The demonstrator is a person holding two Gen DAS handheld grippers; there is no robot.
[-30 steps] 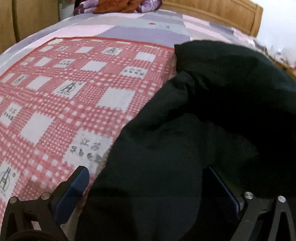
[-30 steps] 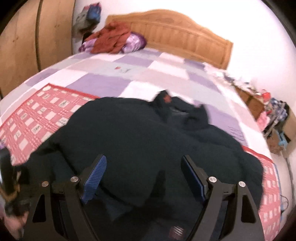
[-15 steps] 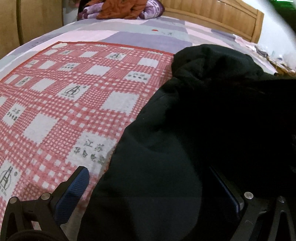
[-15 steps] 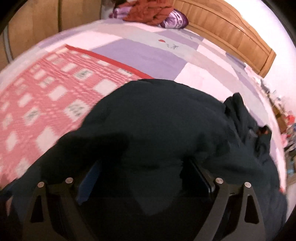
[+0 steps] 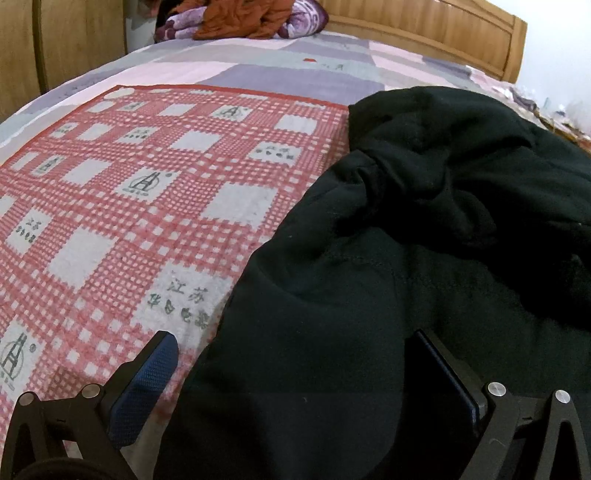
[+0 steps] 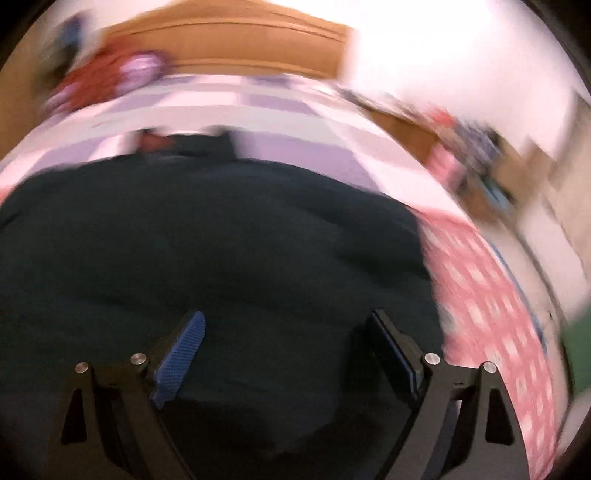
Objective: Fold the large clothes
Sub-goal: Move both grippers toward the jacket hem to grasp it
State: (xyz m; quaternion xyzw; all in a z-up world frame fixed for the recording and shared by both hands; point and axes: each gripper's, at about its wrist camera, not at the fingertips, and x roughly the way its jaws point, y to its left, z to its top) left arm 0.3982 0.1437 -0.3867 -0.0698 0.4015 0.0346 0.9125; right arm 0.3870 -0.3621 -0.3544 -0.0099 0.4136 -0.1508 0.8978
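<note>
1. Wooden headboard (image 5: 424, 33) closes the far end of the bed, with a pale wall behind it; wooden wardrobe panels (image 5: 55, 48) stand at my left.
2. Across the mattress lies a patchwork sheet of lilac, grey and pink blocks (image 5: 288, 74), and on top of it a red-and-white checked cloth with printed grey squares (image 5: 147, 192).
3. Near the headboard I see a heap of rust-orange and purple-patterned bedding (image 5: 240, 18).
4. My large black garment (image 5: 388, 277) lies bunched on the checked cloth's right part.
5. My left gripper (image 5: 295, 354) is spread wide, the garment's edge lying between its blue pads, unpinched.
6. My right gripper (image 6: 288, 339) stands wide apart above the garment (image 6: 221, 240), grasping nothing; that view is heavily blurred.
</note>
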